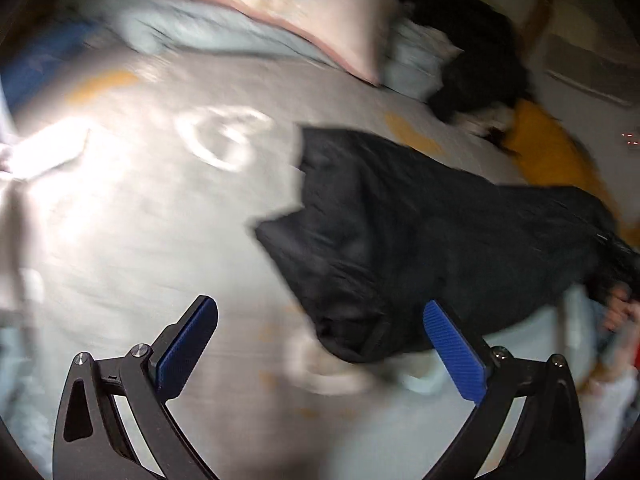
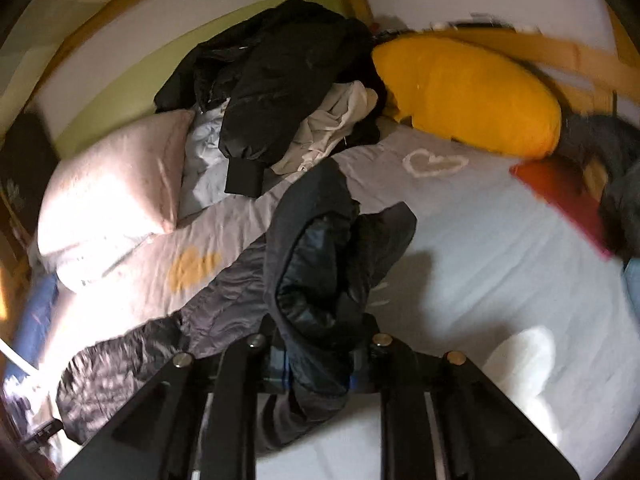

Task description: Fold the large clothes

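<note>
The dark jacket (image 1: pixel 420 240) is lying on the bed sheet (image 1: pixel 140 220), and the bed sheet is the place to look from. In the left wrist view the jacket is spreading over the right side of the sheet, all crumpled. In the right wrist view one end of the jacket (image 2: pixel 320 272) is lifting up off the sheet.

The right gripper (image 2: pixel 316 364) is pinching that lifted end of the jacket. Its two fingers are pressing close together with the puffy cloth bunched between them.

The left gripper (image 1: pixel 320 348) is hanging over the near part of the sheet. Its blue fingers (image 1: pixel 186 348) are spreading wide apart, and nothing is sitting between them. The jacket's near edge is showing just past the right finger.

At the far end of the sheet a pink pillow (image 2: pixel 112 192) is resting. Beside it a pile of dark clothes (image 2: pixel 272 80) is heaping up, and a yellow cushion (image 2: pixel 468 96) is lying next to the pile. A white heart (image 2: pixel 434 162) is showing on the sheet near the cushion.
</note>
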The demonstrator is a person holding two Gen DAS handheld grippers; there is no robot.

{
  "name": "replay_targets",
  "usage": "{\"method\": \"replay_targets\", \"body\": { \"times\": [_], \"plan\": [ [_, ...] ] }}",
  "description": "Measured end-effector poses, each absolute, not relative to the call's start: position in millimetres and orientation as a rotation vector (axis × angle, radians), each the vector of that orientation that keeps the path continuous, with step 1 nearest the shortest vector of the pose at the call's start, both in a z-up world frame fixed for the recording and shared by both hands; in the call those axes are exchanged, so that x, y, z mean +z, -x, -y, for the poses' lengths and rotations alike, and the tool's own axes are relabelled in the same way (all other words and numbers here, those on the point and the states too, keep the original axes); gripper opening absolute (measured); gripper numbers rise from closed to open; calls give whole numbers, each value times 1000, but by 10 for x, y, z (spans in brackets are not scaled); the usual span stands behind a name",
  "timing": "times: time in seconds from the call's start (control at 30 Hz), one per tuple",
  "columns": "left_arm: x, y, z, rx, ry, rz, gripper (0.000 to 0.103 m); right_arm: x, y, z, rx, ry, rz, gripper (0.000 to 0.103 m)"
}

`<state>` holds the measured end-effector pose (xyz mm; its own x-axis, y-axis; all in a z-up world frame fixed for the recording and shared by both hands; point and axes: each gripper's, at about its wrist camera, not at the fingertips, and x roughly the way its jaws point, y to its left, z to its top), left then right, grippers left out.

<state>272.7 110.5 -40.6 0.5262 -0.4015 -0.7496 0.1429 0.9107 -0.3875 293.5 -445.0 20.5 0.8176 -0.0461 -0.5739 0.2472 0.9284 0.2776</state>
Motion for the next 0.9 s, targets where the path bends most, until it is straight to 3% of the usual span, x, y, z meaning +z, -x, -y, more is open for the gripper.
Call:
{"method": "replay_targets", "body": {
  "times": [0.1,0.13,0.23,0.27,0.4,0.5,0.63,0.73,0.9],
  "plan": [
    [-400,-2830,-1066,-371,292,-951,97,264,-2871,4366,-153,-347,-550,18],
    [-395,-2845,-1043,-350,267,-935,86,269,-2860,4328,-157,-336,-541,18],
    [-468,-2912,-914,-388,262,-949,15,293,-2822,4183,-159,-291,-513,18],
    [-459,-2904,-870,-384,270,-953,10,305,-2802,4159,-154,-282,-508,18],
    [-230,-2696,-655,-441,288,-942,8,406,-2663,4176,-113,-272,-453,18],
    [-164,-2451,-370,-553,328,-993,8,530,-2565,4079,-184,-154,-300,18],
    [-233,-2313,-35,-446,115,-939,8,630,-2438,3908,-86,-165,-259,18],
    [-308,-2481,-103,-358,75,-910,9,687,-2295,3610,14,-132,-244,18],
    [-548,-2841,-400,-289,232,-993,10,520,-2088,2881,323,-98,-299,18]
  ]
}}
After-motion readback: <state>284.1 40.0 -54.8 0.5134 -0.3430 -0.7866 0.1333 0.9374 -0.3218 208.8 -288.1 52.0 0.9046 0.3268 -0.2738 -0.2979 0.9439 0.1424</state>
